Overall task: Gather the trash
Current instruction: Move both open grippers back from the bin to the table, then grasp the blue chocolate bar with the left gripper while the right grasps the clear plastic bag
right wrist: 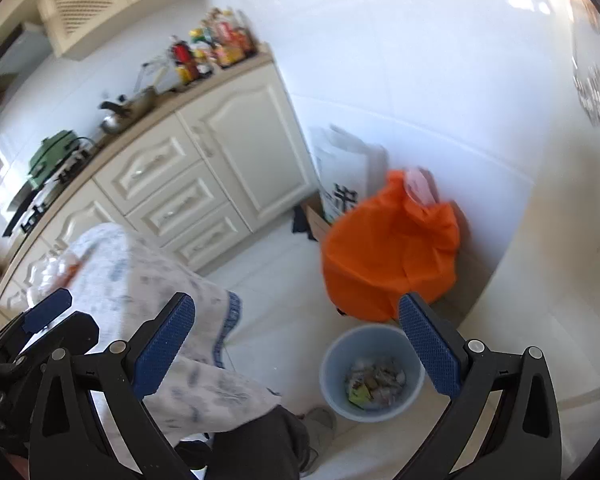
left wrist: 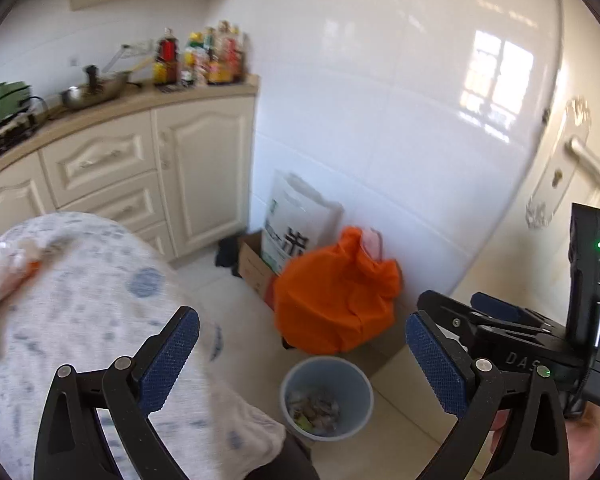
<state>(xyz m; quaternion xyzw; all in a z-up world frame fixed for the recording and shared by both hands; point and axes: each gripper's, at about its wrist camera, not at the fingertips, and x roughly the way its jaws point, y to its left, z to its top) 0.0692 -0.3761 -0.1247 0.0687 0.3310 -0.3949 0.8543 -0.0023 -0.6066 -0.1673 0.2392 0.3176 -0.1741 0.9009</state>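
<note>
Two black grippers with blue ribbed pads hung above a pale tiled kitchen floor, each with its fingers spread wide and nothing between them. The left gripper (left wrist: 302, 360) looked down on a small round light-blue plastic wastebasket (left wrist: 327, 396) standing on the floor, with crumpled scraps of trash (left wrist: 314, 410) heaped in its bottom. The right gripper (right wrist: 296, 350) saw that same wastebasket (right wrist: 372, 372) lying between its two pads, with the scraps (right wrist: 374, 380) inside. In the left wrist view the right gripper (left wrist: 496, 320) showed at the right edge, its fingers also apart.

Just behind the wastebasket sat a bulging orange plastic bag (left wrist: 336, 296), and behind that a white printed sack (left wrist: 296, 220) leaned on the white tiled wall (left wrist: 380, 100) beside a brown cardboard box (left wrist: 252, 264). A table covered in a white cloth with blue patterns (left wrist: 100, 300) filled the left side, with a clear crumpled plastic bag (left wrist: 8, 268) lying on it, blurred. Cream cabinets (left wrist: 196, 168) ran along the wall under a counter crowded with bottles (left wrist: 204, 56) and a metal pan (left wrist: 92, 92).
</note>
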